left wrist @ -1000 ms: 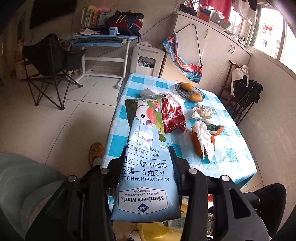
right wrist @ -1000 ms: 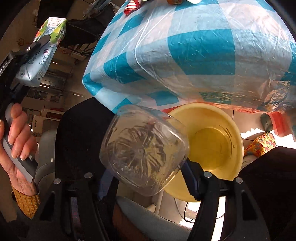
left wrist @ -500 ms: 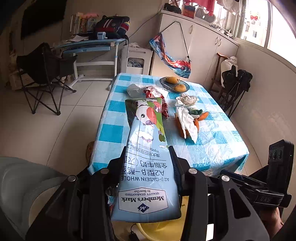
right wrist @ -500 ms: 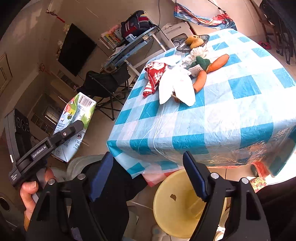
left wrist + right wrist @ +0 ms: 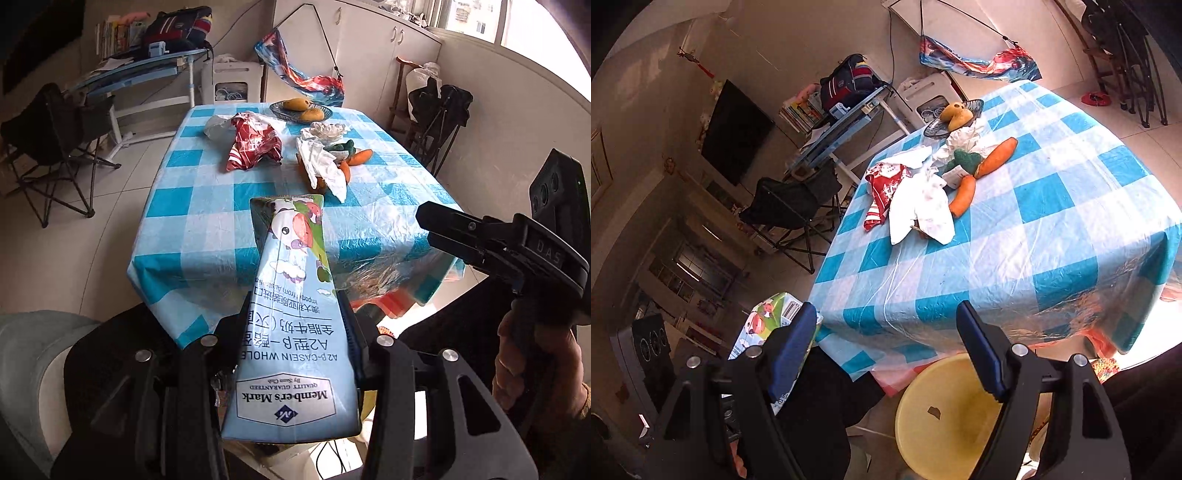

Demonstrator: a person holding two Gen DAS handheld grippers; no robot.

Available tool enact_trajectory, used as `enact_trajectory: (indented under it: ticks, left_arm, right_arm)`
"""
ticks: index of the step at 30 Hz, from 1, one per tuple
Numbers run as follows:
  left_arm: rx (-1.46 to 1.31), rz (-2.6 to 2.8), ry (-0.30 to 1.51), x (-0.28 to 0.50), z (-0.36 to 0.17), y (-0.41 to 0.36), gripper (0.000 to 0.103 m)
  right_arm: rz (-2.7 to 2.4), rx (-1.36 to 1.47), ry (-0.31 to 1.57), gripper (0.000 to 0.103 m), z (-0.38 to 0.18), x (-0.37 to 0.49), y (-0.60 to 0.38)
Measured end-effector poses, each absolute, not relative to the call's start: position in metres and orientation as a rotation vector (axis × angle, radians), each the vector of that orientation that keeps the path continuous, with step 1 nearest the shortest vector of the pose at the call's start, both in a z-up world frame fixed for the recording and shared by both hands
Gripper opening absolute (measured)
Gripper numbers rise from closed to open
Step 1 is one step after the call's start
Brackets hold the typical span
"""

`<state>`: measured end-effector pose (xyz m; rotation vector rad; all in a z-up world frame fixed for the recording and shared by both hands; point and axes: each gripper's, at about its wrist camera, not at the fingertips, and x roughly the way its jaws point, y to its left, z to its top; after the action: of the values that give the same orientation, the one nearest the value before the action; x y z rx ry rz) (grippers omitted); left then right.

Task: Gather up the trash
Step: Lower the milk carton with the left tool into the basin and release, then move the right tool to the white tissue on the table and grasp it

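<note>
The left gripper [image 5: 295,332] points forward and down, both fingers clamped flat against the sides of a milk carton [image 5: 291,332]. At its three o'clock a hand [image 5: 532,365] grips the handle of the right gripper [image 5: 886,350], whose jaws stand wide apart with nothing between them.

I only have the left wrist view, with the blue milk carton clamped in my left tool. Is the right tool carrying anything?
Observer: No. The right wrist view shows the right tool open, with nothing between its fingers.
Operator: Where is the bin? I can barely see it.
Observer: A round yellow plastic tub sits low, just below the near edge of the blue checked table, beneath the right tool.
Operator: Anything in it?
Observer: One small dark scrap on its inner wall. The bottom is partly hidden behind a finger of the tool.
</note>
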<state>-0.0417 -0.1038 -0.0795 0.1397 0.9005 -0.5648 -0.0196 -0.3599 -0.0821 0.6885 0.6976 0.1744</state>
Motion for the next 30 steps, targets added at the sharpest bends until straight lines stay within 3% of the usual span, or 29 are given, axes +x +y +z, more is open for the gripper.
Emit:
enact_trajectory:
  ticks: [12, 17, 20, 30]
  left_arm:
    - [0.347, -0.685, 1.072, -0.069, -0.122, -0.137, 0.044]
    - [0.406, -0.658, 0.999, -0.077, -0.113, -0.142, 0.069]
    - [0.403, -0.622, 0.931, -0.076, -0.103, -0.139, 0.077]
    - [0.384, -0.532, 0.81, -0.071, -0.083, -0.13, 0.081]
  right_arm:
    - [0.154, 0.699, 0.684, 0.076, -0.081, -0.023, -0.362]
    - [0.146, 0.712, 0.678, 0.076, -0.081, -0.024, -0.365]
    - [0.144, 0.713, 0.676, 0.076, -0.081, -0.024, -0.366]
    - [0.144, 0.712, 0.676, 0.077, -0.081, -0.024, -0.366]
